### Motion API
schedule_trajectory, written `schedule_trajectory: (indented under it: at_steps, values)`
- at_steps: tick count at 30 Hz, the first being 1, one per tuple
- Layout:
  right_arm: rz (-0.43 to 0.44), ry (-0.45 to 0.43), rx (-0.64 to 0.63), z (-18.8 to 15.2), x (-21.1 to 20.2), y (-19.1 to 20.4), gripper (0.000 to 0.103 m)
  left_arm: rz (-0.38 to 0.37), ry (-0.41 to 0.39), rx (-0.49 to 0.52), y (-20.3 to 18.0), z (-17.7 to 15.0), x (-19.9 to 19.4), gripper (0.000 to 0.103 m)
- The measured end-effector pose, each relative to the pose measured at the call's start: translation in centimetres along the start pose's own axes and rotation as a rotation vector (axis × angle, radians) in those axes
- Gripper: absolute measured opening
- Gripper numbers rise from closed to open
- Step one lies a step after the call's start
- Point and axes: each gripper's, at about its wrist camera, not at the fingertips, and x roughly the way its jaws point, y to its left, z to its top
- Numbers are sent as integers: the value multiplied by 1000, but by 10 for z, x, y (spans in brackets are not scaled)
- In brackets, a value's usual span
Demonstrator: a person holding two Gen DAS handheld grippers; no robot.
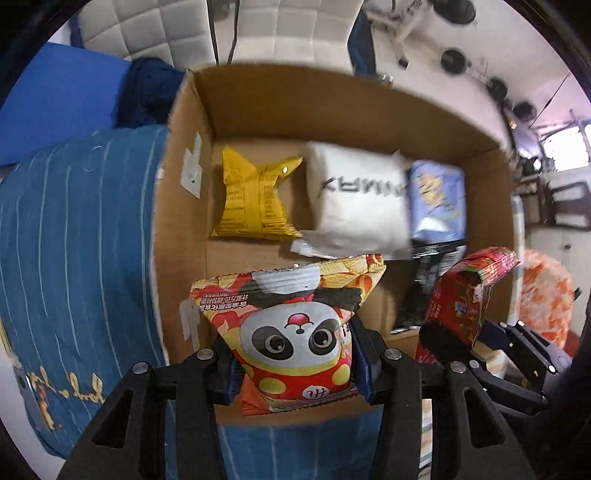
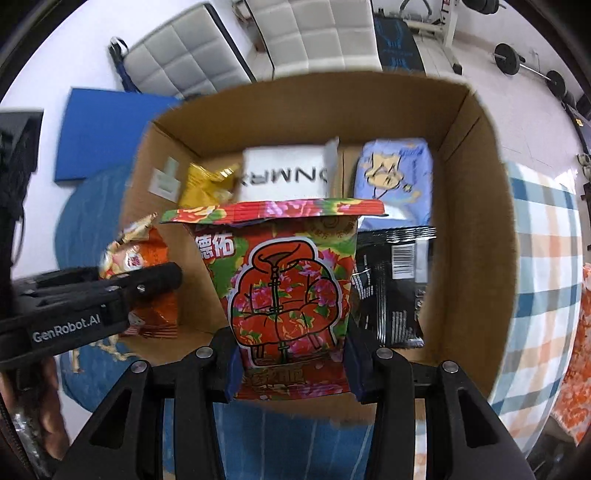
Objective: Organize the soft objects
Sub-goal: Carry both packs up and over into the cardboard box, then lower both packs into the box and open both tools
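My left gripper [image 1: 295, 365] is shut on a red panda snack bag [image 1: 291, 325], held over the near edge of an open cardboard box [image 1: 184, 192]. My right gripper [image 2: 291, 365] is shut on a red floral packet [image 2: 291, 280], also over the box [image 2: 480, 221]; it shows in the left wrist view [image 1: 465, 306]. Inside the box lie a yellow bag [image 1: 251, 199], a white packet [image 1: 354, 199], a light blue packet [image 1: 436, 199] and a black packet [image 2: 391, 284]. The left gripper [image 2: 155, 284] with the panda bag [image 2: 140, 258] shows in the right wrist view.
The box stands on a bed with a blue striped cushion [image 1: 74, 258] on its left and a checked blanket [image 2: 539, 277] on its right. An orange patterned fabric [image 1: 543, 295] lies at the far right. A blue mat [image 2: 107, 125] and white padded panels [image 2: 295, 33] lie beyond.
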Motion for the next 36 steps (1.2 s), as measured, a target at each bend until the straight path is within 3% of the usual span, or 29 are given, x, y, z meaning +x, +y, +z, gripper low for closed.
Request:
schedule_trajectory:
  at_steps: [7, 18, 26, 36]
  values:
    - [-3, 80, 16, 6, 55, -2, 46, 46, 147, 65, -2, 16, 56, 44]
    - [32, 168, 48, 13, 93, 1, 48, 34, 248, 51, 4, 16, 95, 48]
    - [-22, 163, 70, 18, 89, 0, 51, 35, 229, 8, 14, 10, 81, 52]
    - [-94, 94, 34, 13, 53, 11, 52, 62, 101, 4, 24, 1, 25, 61]
